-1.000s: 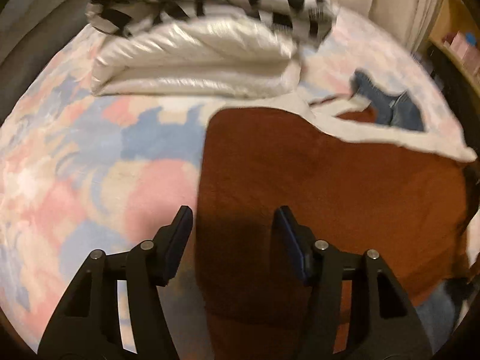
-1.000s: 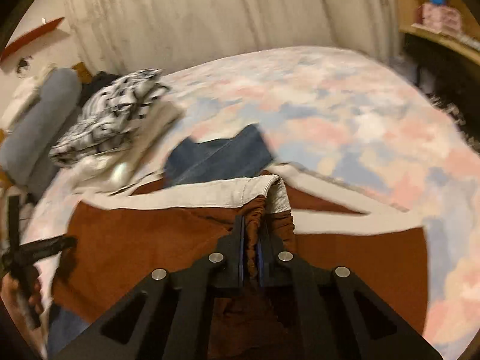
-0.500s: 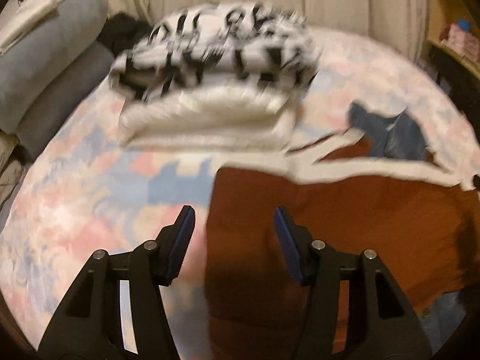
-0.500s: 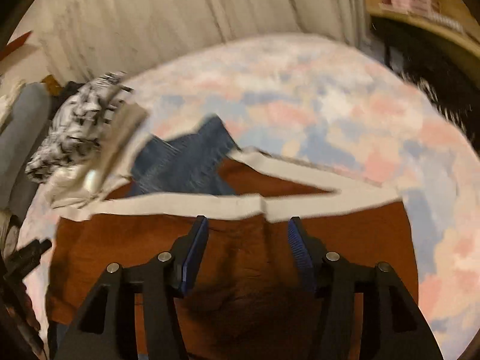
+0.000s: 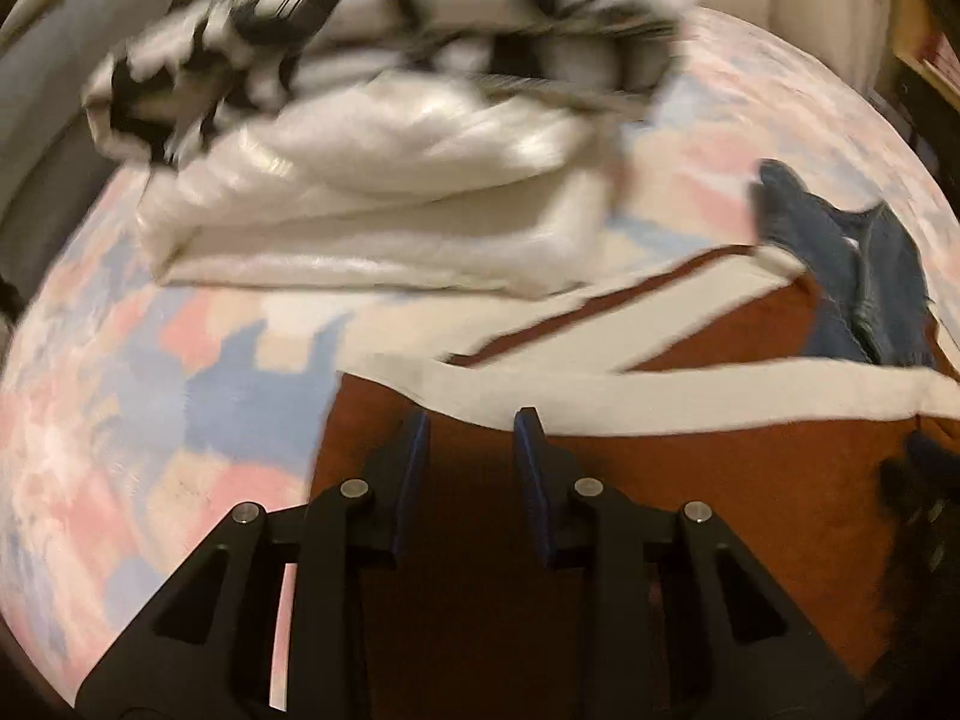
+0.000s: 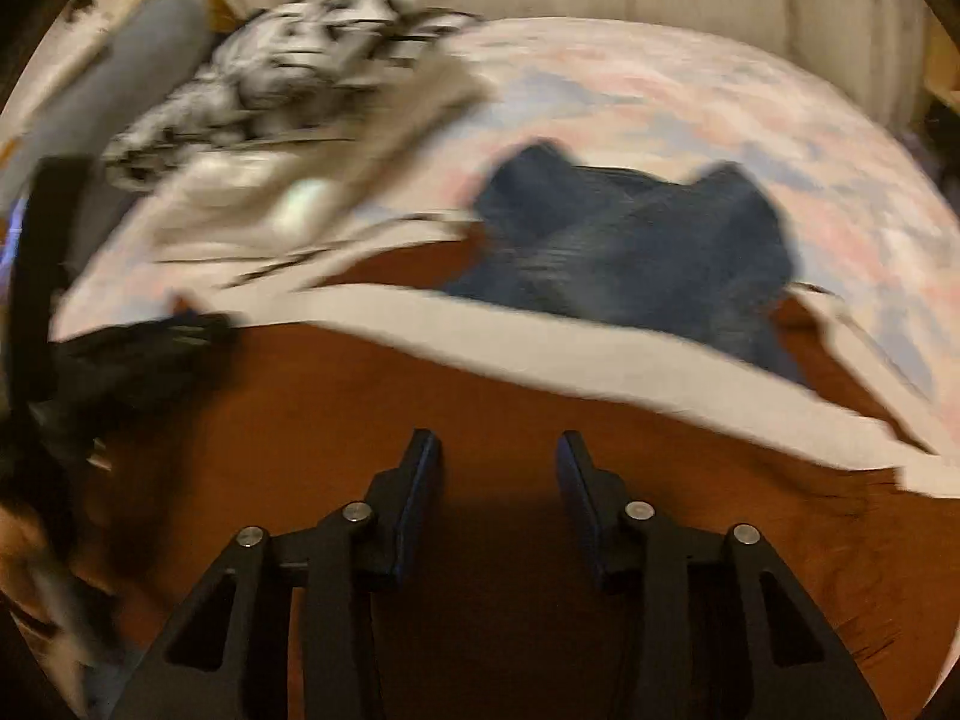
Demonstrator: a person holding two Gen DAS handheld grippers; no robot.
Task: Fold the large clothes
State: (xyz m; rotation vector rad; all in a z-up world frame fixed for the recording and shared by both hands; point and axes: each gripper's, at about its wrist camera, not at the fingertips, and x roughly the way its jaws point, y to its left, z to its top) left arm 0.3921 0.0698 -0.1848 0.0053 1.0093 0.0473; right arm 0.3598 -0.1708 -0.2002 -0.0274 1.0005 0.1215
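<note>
Bedspread [image 5: 150,420], pastel patchwork, carries your rust-brown garment [image 6: 360,420], spread flat with a cream band [image 6: 540,354]; folded white and checked clothes [image 5: 372,222] behind. Your left claw [image 5: 471,426] and right claw [image 6: 498,450] gape empty above it.

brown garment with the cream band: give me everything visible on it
The brown garment is rust-brown, matte and soft-looking, spread mostly flat on the pastel patchwork bedspread. A wide cream band edges its far side, and narrower cream strips fork off beyond. A dark blue denim piece lies at that far edge, its near part behind the band. Both the left gripper and right gripper hover open over it, gripping nothing.
</note>
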